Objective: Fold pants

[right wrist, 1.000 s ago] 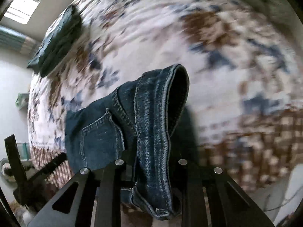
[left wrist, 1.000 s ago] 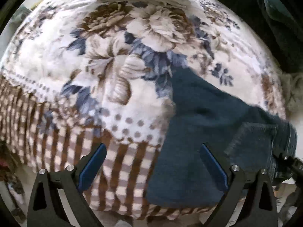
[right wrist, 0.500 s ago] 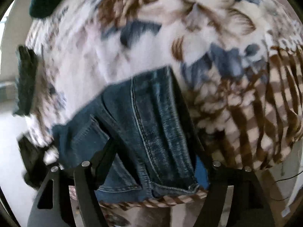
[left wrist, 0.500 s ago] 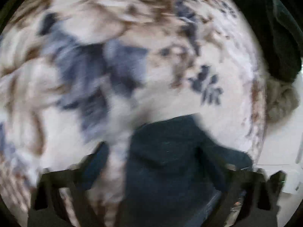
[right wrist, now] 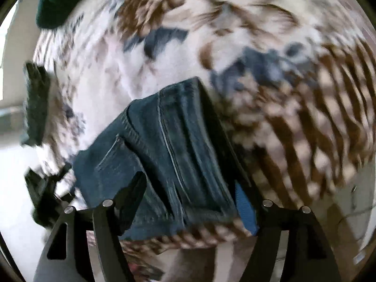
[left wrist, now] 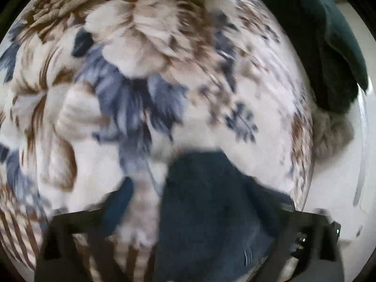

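Observation:
Dark blue jeans lie folded near the front edge of a floral blanket. In the right wrist view the waistband and a back pocket show between my right gripper's wide-open fingers, which stand just above the cloth. In the left wrist view, blurred by motion, the jeans lie between my left gripper's open fingers. The left gripper also shows in the right wrist view at the left of the jeans.
Dark green folded clothes lie at the blanket's far right in the left wrist view, and they also show in the right wrist view. The blanket's striped brown border hangs over the front edge. Pale floor shows past the edge.
My right gripper has let go of the jeans' waistband and opened wide; the jeans now lie flat. My left gripper has moved forward over the jeans' end.

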`<state>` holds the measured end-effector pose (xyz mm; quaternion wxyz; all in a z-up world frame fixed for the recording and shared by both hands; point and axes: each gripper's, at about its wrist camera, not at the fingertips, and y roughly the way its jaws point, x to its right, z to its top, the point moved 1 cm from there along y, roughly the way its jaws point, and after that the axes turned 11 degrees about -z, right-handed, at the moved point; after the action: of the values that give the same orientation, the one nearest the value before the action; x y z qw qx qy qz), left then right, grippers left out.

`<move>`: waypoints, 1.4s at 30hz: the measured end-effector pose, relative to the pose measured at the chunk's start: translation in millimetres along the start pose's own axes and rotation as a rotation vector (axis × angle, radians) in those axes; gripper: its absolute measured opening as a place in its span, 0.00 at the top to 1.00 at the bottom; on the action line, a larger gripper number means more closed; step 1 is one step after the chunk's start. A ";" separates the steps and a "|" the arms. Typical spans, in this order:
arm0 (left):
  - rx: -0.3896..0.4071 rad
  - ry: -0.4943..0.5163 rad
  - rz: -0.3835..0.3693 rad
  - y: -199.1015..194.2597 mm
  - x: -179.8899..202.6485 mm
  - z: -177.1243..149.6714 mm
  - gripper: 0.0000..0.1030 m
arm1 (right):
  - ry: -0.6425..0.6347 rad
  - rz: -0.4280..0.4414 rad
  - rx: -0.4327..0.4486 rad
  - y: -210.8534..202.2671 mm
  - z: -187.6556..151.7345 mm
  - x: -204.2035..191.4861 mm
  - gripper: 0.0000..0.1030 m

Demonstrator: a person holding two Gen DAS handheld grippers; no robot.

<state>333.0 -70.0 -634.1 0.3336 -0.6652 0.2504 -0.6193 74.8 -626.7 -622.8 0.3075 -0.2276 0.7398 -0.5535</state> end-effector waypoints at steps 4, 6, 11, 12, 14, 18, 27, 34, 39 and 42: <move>-0.038 -0.031 -0.051 5.3 -3.1 -34.1 0.01 | 0.140 0.077 -0.012 -2.6 -23.9 32.0 0.25; -0.081 -0.038 -0.048 18.4 -10.5 -46.5 0.01 | 0.183 0.150 -0.054 14.1 -34.0 38.4 0.25; -0.111 -0.048 -0.075 42.7 -18.4 -62.1 0.01 | 0.149 0.297 -0.137 75.4 -36.5 23.0 0.20; -0.109 -0.048 -0.077 44.1 -19.9 -63.2 0.01 | 0.105 0.265 -0.114 85.9 -35.4 15.2 0.18; -0.108 -0.054 -0.093 45.5 -23.5 -62.4 0.01 | 0.053 0.248 -0.077 101.3 -32.0 5.6 0.10; -0.141 -0.030 -0.109 50.3 -23.9 -60.3 0.00 | 0.103 0.372 -0.045 92.7 -31.6 0.6 0.14; -0.150 0.036 -0.076 56.7 -17.6 -66.4 0.00 | 0.013 0.400 -0.083 108.0 -32.8 -17.4 0.14; -0.105 0.114 -0.020 54.3 -9.0 -71.8 0.20 | 0.056 0.540 0.044 84.1 -39.8 -27.7 0.51; -0.101 0.193 0.043 57.9 3.6 -76.3 0.33 | 0.025 0.474 0.036 95.4 -40.4 -37.1 0.41; -0.111 0.192 0.048 59.3 2.8 -75.3 0.31 | 0.090 0.512 -0.024 118.2 -32.6 -35.2 0.30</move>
<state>263.5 -120.8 -676.2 0.2856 -0.6139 0.3310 -0.6573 77.0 -547.2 -722.5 0.4017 -0.0117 0.7929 -0.4581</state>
